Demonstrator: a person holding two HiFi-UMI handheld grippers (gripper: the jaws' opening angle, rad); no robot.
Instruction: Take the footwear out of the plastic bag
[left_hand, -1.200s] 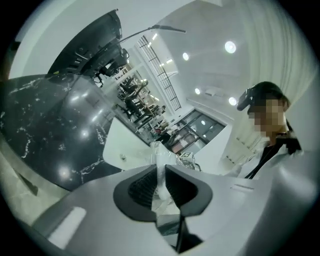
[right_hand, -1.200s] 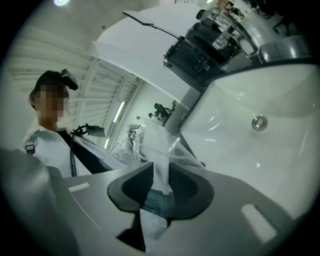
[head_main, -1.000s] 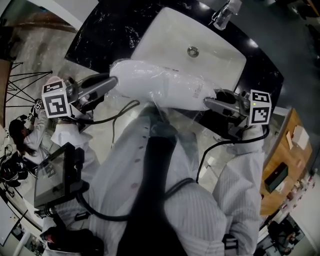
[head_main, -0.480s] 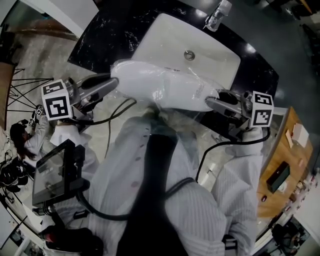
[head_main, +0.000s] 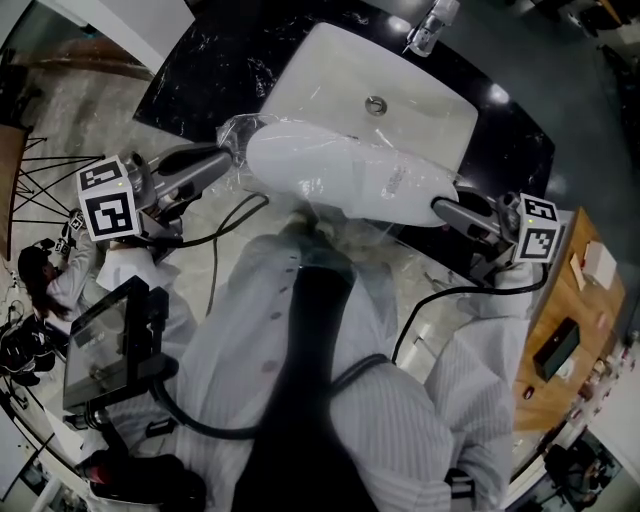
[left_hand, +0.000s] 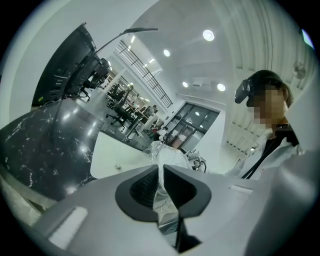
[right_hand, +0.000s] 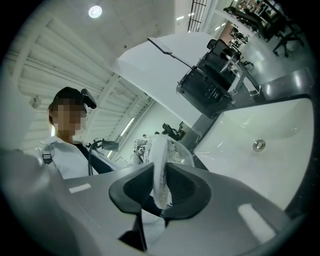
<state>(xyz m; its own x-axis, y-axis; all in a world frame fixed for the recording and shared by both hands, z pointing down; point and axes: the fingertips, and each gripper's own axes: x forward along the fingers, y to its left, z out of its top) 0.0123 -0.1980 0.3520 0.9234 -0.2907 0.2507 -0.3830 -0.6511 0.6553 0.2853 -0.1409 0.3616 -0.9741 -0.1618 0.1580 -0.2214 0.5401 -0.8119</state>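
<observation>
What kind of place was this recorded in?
Likely a wash station inside an open office: white sink, black marble counter, tap, and office chairs beyond.

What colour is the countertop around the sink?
The countertop is black with white marble veining, best seen in the head view.

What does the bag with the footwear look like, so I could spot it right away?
Find the white sink sunk in the black marble counter. In front of it a long plastic bag hangs in the air between the left gripper and right gripper, whose jaws have just been closing and pinch its two ends. It is the only clear, crinkly film, with a white shape inside.
</observation>
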